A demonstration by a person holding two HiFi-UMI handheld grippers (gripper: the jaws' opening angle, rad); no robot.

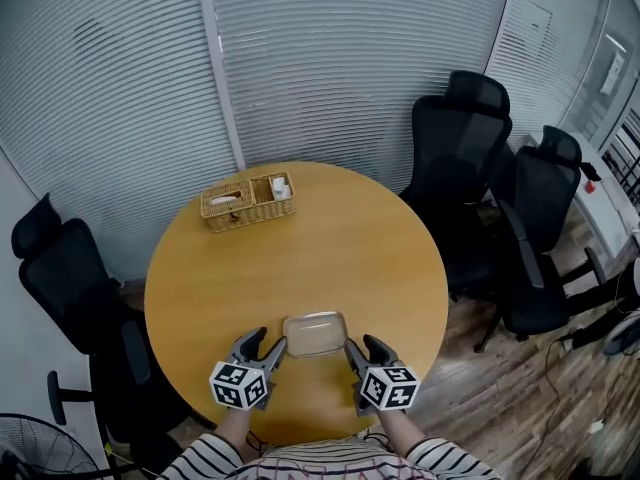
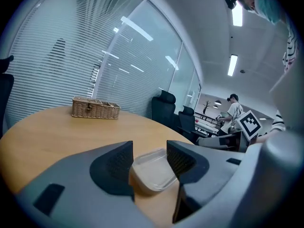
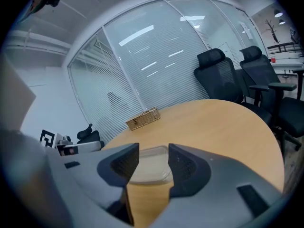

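Round table (image 1: 380, 248) carries a clear plastic tray (image 1: 314, 334) near its front edge, left gripper (image 1: 272, 340) and right gripper (image 1: 361, 345) open, straddling its opposite ends, apparently pre-grasp; gripping needs both closing on its rim.

Head view steeply overhead, tool views low, close (all share the tray (image 1: 315, 334))

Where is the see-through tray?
In the head view the tray lies on the near side of the table, between the left tongs and right tongs, far from the basket.
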